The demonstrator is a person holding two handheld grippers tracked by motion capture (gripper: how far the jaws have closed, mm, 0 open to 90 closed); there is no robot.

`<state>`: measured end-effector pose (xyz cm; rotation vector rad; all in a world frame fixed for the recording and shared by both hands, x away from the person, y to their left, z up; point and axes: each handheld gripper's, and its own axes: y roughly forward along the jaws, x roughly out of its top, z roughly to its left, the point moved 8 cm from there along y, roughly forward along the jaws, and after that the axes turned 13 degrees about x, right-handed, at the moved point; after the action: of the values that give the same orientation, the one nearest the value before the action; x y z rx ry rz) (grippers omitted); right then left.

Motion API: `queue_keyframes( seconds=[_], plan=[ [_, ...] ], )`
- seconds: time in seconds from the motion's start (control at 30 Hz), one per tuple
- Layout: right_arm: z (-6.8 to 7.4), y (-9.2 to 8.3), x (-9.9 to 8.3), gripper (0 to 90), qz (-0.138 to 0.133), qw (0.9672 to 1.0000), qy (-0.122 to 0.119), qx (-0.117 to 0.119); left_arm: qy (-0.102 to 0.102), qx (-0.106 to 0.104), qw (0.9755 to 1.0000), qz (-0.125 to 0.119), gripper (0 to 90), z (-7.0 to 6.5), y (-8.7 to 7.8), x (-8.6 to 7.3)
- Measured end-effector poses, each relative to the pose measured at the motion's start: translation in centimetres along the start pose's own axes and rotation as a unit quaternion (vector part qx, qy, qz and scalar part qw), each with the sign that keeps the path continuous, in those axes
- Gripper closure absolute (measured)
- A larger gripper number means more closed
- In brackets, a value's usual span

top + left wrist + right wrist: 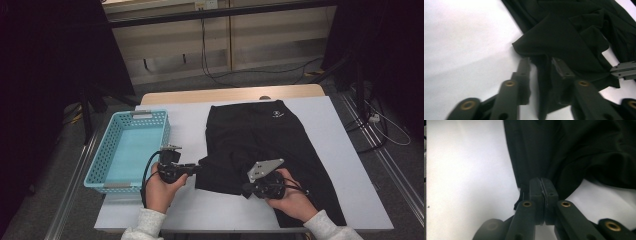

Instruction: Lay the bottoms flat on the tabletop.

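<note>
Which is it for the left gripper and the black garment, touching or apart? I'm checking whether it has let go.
Cannot tell. In the left gripper view the left gripper has its jaws spread with the black garment between them, but contact isn't plain.

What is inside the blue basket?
The blue basket looks empty: its pale floor shows bare in the high view. The near wall hides a thin strip of floor. The black garment lies beside it on the table.

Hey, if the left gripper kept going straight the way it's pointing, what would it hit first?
The left gripper, jaws apart, points at the folded black fabric garment on the white table. It would likely meet that cloth's near edge first; cloth already lies between its jaws.
</note>
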<state>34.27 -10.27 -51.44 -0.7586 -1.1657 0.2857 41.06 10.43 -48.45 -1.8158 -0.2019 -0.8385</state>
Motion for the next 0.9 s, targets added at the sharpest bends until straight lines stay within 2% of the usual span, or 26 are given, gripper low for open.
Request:
queue_keyframes(
  seconds=[0.03, 0.13, 0.2, 0.43, 0.53, 0.63, 0.67, 0.77, 0.8, 0.87, 0.9],
  plan=[
    [-0.1, -0.1, 0.2, 77.8, -0.011, 0.9999, -0.004, -0.008, 0.004, 0.002, 1.0000, 0.000, 63.4, 0.1, 0.1, 0.0],
    [0.5, 0.1, 1.3, 70.2, -0.043, 0.9990, -0.013, -0.003, 0.010, 0.009, 0.9999, -0.002, 58.5, 0.1, 0.4, -0.1],
    [1.0, 0.5, 2.0, 67.9, -0.053, 0.9983, -0.023, -0.003, 0.022, 0.015, 0.9996, -0.007, 56.6, 0.1, 0.5, -0.1],
    [2.1, 3.1, 3.1, 60.7, -0.044, 0.9980, -0.045, 0.007, 0.032, 0.025, 0.9992, -0.007, 57.7, 0.3, 1.2, -0.5],
    [2.0, 4.1, 3.1, 60.0, -0.032, 0.9988, -0.038, 0.003, 0.035, 0.033, 0.9988, -0.003, 59.4, 0.7, 1.9, -0.9],
    [1.9, 4.5, 2.9, 62.6, -0.024, 0.9991, -0.036, 0.003, 0.036, 0.035, 0.9987, -0.003, 59.3, 0.9, 2.3, -1.2],
    [1.7, 4.5, 2.9, 66.4, -0.023, 0.9991, -0.035, 0.000, 0.037, 0.035, 0.9987, -0.003, 59.3, 0.9, 2.3, -1.1],
    [1.5, 4.2, 2.8, 87.6, -0.018, 0.9994, -0.029, -0.003, 0.044, 0.035, 0.9984, -0.006, 55.5, 0.7, 2.4, -1.1],
    [1.5, 4.1, 2.7, 87.9, -0.015, 0.9996, -0.025, 0.000, 0.044, 0.035, 0.9984, -0.007, 54.4, 0.6, 2.3, -1.1],
    [1.8, 3.8, 2.5, 88.4, -0.013, 0.9995, -0.019, 0.020, 0.044, 0.033, 0.9984, -0.013, 52.3, 0.5, 2.2, -0.9],
    [1.9, 3.6, 2.3, 88.4, -0.009, 0.9994, -0.024, 0.022, 0.045, 0.035, 0.9982, -0.017, 51.1, 0.6, 2.1, -0.8]
  ],
)
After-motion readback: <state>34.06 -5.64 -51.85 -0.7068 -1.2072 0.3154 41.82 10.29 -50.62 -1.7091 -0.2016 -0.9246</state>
